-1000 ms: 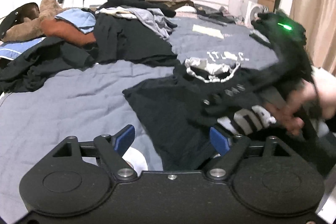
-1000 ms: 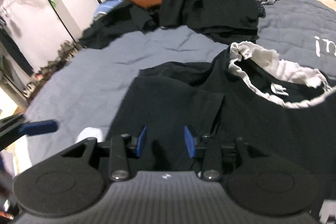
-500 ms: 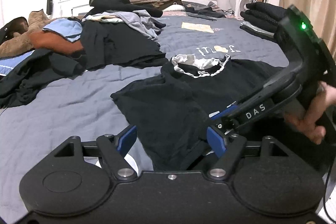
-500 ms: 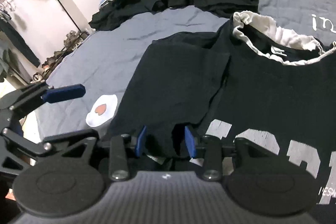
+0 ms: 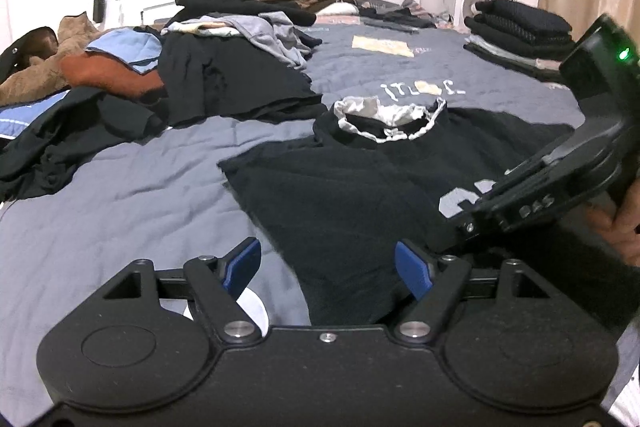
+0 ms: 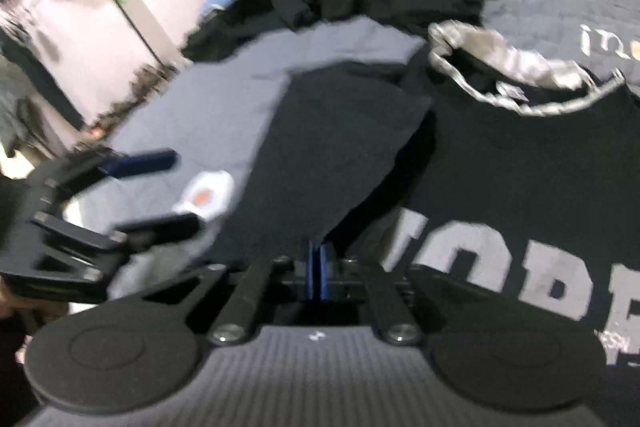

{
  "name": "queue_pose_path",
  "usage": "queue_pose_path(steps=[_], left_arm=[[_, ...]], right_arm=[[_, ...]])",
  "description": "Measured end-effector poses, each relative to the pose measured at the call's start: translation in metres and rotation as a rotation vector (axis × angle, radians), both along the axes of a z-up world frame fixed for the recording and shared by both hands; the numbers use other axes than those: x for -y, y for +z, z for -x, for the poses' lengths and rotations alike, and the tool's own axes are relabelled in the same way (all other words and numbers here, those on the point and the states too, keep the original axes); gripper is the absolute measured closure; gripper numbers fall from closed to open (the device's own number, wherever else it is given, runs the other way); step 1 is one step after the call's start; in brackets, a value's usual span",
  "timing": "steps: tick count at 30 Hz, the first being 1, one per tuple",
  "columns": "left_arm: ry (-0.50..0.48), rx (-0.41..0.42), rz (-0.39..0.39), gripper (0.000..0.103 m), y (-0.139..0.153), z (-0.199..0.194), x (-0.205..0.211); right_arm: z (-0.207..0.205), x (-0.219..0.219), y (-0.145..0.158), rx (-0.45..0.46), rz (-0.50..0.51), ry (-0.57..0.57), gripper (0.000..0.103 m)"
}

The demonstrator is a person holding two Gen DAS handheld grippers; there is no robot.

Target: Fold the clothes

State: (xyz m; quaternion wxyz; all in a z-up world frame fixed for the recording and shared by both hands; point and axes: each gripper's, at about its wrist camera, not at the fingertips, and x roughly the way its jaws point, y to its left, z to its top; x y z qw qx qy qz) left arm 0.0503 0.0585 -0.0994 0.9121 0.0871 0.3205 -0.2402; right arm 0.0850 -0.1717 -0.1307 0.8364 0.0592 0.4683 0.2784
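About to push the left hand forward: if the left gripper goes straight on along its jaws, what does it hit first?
Most likely the black T-shirt spread on the bed. The open left gripper points down at the shirt's near folded edge, nothing else between. Depth is hard to judge; the right gripper sits just to the side.

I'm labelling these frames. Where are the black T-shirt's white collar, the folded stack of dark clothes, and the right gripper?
white collar (image 5: 384,121): left wrist view, on the front rim.
folded stack of dark clothes (image 5: 520,27): left wrist view, on its top layers.
right gripper (image 6: 319,261): right wrist view, between the shut blue pads.
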Motion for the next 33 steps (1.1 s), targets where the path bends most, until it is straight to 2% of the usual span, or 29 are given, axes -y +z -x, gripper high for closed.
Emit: queue_pose_path(steps=[2,6,12,16,19,22,25,29,33], left_arm=[[-0.003,-0.011,-0.016,0.030,-0.003,0.000,0.002],[-0.001,-0.015,-0.021,0.030,-0.005,-0.001,0.003],[0.014,-0.014,-0.004,0.030,-0.003,-0.002,0.001],[0.011,-0.015,-0.011,0.030,-0.004,-0.003,0.003],[0.011,-0.017,-0.010,0.029,-0.004,-0.003,0.003],[0.015,-0.014,-0.004,0.029,-0.002,-0.003,0.003],[0.032,-0.015,0.014,0.028,-0.001,-0.005,0.001],[0.061,-0.018,0.076,0.025,0.004,-0.007,0.002],[0.073,-0.023,0.172,0.025,0.011,-0.008,0.005]], right_arm=[[-0.002,-0.001,-0.007,-0.013,0.039,0.013,0.095],[-0.003,0.009,0.005,-0.032,0.003,-0.045,0.091],[0.001,0.013,0.031,0.077,-0.054,-0.100,0.085],[-0.009,-0.004,0.019,0.026,-0.095,-0.034,0.084],[-0.016,-0.013,0.000,-0.034,-0.019,-0.037,0.084],[-0.012,-0.004,-0.002,-0.039,-0.008,-0.061,0.083],[-0.007,0.006,-0.003,-0.041,-0.001,-0.086,0.078],[0.008,0.023,0.020,0.058,-0.017,-0.143,0.065],[0.026,0.047,0.043,0.173,-0.001,-0.216,0.061]])
